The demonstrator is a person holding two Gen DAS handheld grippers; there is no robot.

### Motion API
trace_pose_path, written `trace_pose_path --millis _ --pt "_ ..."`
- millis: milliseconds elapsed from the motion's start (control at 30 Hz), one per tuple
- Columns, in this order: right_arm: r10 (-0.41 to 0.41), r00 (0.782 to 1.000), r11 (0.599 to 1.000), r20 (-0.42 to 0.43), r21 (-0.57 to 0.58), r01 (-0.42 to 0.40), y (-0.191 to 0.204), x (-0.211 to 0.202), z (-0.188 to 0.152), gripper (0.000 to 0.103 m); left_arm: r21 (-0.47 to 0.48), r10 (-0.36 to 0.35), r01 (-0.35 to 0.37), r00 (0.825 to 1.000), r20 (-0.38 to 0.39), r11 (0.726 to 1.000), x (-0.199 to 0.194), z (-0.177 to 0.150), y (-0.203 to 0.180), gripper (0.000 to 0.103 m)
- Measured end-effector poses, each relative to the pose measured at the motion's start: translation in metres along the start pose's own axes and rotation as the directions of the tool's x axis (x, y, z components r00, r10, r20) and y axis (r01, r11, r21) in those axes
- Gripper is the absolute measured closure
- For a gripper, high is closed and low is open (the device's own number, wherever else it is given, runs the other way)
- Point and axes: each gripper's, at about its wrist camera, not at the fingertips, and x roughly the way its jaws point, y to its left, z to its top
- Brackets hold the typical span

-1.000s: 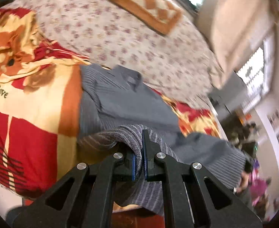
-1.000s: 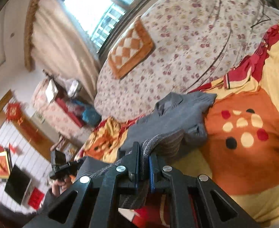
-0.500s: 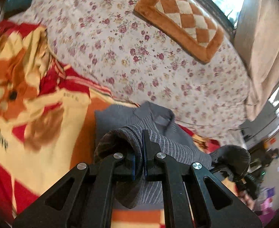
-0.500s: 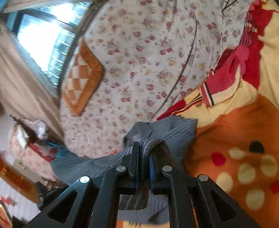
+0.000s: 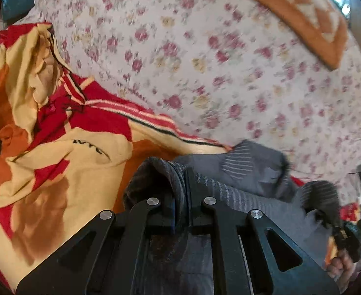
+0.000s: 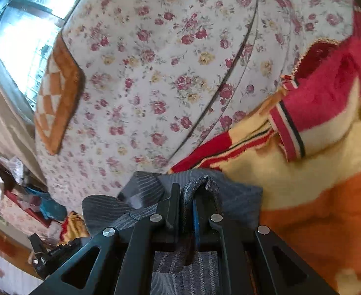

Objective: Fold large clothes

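Note:
A grey striped garment point(image 5: 249, 172) lies doubled over on a red, yellow and orange blanket point(image 5: 57, 162). My left gripper point(image 5: 181, 184) is shut on one rolled edge of it, with cloth bunched over the fingertips. In the right wrist view my right gripper point(image 6: 186, 194) is shut on another edge of the same grey garment point(image 6: 239, 199), a fold looping over its jaws. The garment's collar end sits just beyond both grippers, close to the blanket's edge. At the lower right of the left wrist view, the other gripper point(image 5: 345, 236) and a hand show.
A floral bedsheet point(image 5: 229, 73) covers the bed past the garment. An orange-and-cream checked cushion point(image 5: 310, 12) lies at the far side near a bright window point(image 6: 28, 49). The blanket point(image 6: 323, 152) spreads to the right in the right wrist view. Room clutter point(image 6: 20, 196) sits beyond the bed's edge.
Both grippers have carried the held edges forward over the garment toward its collar end, doubling it over. The views have tipped downward and the floral sheet now fills more of each.

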Motion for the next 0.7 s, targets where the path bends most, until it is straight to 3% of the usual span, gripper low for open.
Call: trace_pose_path --millis 33,67,133,233,333,433,500,600,700 --pt "-0.014 1.000 1.000 -0.006 -0.010 0.014 0.001 0.006 0.002 0.079 0.015 0.020 -0.020 1.000 -0.024 1.000 0.015 -0.002 0.000 0.096" --pt "-0.029 0.999 0.999 -0.017 -0.014 0.029 0.003 0.011 0.004 0.056 0.029 0.035 -0.034 0.998 -0.046 0.999 0.023 -0.003 0.000 0.095" --pt "0.007 1.000 1.000 0.014 0.005 -0.007 0.003 0.009 0.006 0.035 0.054 0.045 -0.041 0.996 -0.080 0.998 0.035 -0.007 0.002 0.088" --pt "0.020 0.997 1.000 0.076 -0.018 -0.018 0.010 -0.008 0.012 0.034 0.015 -0.014 0.015 0.996 -0.083 1.000 0.027 -0.004 0.011 0.078" --pt "0.027 0.991 0.999 0.132 -0.042 -0.021 0.019 -0.032 0.016 0.034 -0.037 -0.024 0.024 0.999 0.022 0.999 -0.007 0.005 0.018 0.049" --pt "0.010 0.990 0.995 0.140 -0.099 0.003 0.036 -0.045 0.013 0.034 -0.063 -0.022 0.030 0.991 0.128 0.998 -0.043 0.008 0.014 0.046" --pt "-0.019 0.996 0.984 0.090 -0.172 0.034 0.054 -0.042 0.008 0.034 -0.064 -0.043 0.054 0.984 0.174 0.996 -0.065 -0.001 0.004 0.046" --pt "-0.059 0.998 0.954 0.011 -0.294 0.059 0.080 -0.025 -0.007 0.034 -0.019 -0.110 0.113 0.987 0.113 0.993 -0.063 -0.025 -0.024 0.046" --pt "-0.165 0.983 0.914 -0.079 -0.388 0.122 0.094 0.004 -0.023 0.034 0.082 -0.133 0.137 0.990 -0.057 0.987 -0.039 -0.061 -0.062 0.046"
